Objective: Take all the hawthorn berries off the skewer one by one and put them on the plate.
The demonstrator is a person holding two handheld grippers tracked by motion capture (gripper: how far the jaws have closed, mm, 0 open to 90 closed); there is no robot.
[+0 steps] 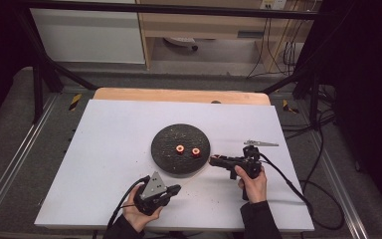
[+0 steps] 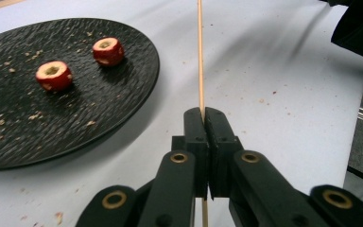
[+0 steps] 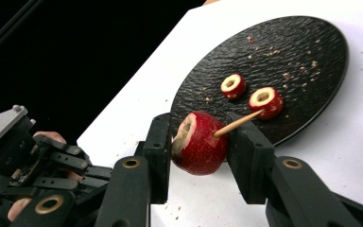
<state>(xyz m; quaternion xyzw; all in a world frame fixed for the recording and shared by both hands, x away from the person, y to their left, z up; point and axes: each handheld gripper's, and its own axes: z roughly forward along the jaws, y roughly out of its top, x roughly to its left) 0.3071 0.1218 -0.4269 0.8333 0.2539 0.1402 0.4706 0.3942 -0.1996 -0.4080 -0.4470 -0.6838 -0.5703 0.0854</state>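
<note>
Nowhere any readable writing; one round black plate [image 1: 165, 149] sits mid-worktop [image 1: 104, 129] holding two red cored fruit pieces [image 1: 180, 149] side by side, plus scattered crumbs. Left tongs [image 2: 203, 116], near the front edge of the worktop, are clamped tight on one thin wooden skewer [image 2: 200, 56], which runs on past the plate's rim. Right tongs [image 3: 201, 142], just beside the plate on its right, pinch a third red fruit [image 3: 201, 144] above the worktop, with the skewer's tip poking out of it.
</note>
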